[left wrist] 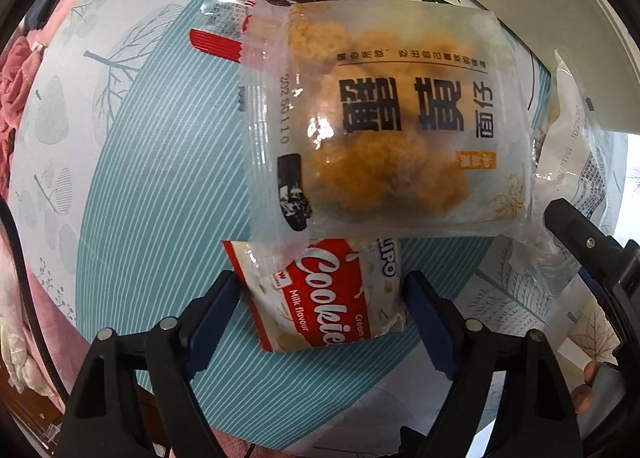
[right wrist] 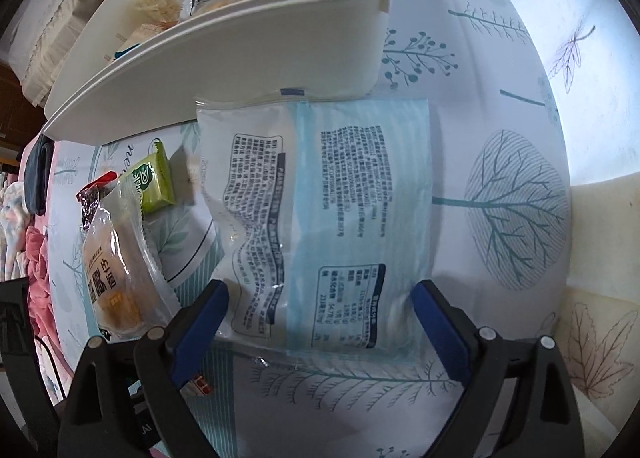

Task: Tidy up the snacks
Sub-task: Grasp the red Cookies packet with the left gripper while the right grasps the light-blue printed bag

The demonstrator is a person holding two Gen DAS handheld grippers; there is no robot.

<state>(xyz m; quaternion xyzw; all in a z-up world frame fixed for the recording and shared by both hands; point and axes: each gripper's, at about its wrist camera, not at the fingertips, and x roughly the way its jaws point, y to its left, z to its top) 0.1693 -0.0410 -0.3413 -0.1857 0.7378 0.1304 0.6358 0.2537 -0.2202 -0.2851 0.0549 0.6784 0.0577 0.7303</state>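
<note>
Lying on the tablecloth (left wrist: 132,162), the cookie pack (left wrist: 324,294) sits between the spread fingers of the left gripper (left wrist: 322,314), not gripped. The right gripper (right wrist: 320,314) is also wide apart, around the near end of a blue packet (right wrist: 332,202), just before the bin (right wrist: 240,58) holding snacks.
</note>
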